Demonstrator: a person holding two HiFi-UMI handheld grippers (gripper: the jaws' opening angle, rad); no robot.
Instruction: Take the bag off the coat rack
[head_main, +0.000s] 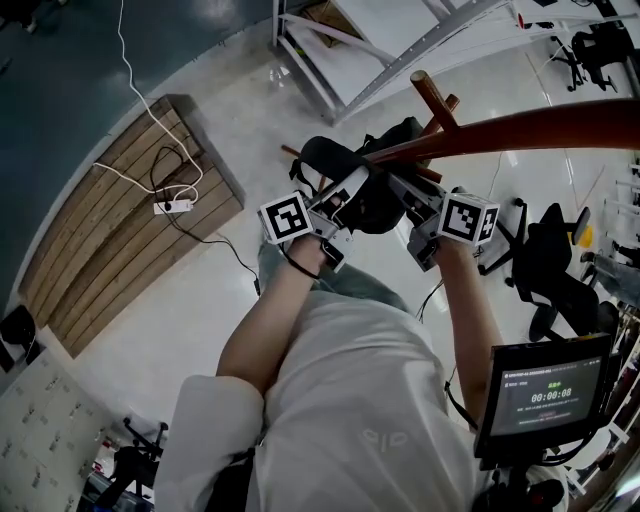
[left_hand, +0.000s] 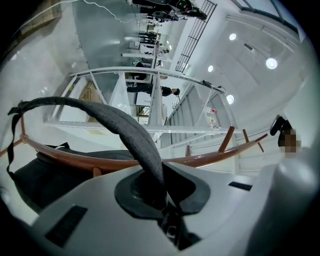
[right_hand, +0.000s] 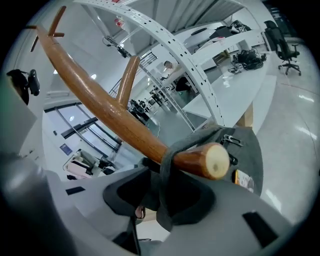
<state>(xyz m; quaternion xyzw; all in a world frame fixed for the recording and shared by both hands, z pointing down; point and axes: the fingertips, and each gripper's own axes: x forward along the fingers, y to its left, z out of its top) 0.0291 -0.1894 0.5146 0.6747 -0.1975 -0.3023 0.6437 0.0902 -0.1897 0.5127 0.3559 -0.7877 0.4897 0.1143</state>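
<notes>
Coat rack (head_main: 540, 125) leans across, and the bag (head_main: 375, 200) hangs at its pole because a loop (right_hand: 166, 172) sits over one wooden arm (right_hand: 197, 161). Only the gripper views show the holds: the left gripper (left_hand: 162, 192) is clamped on the grey strap (left_hand: 127, 129), likely bearing weight; the right gripper (right_hand: 165, 200) has jaws apart around that loop.
</notes>
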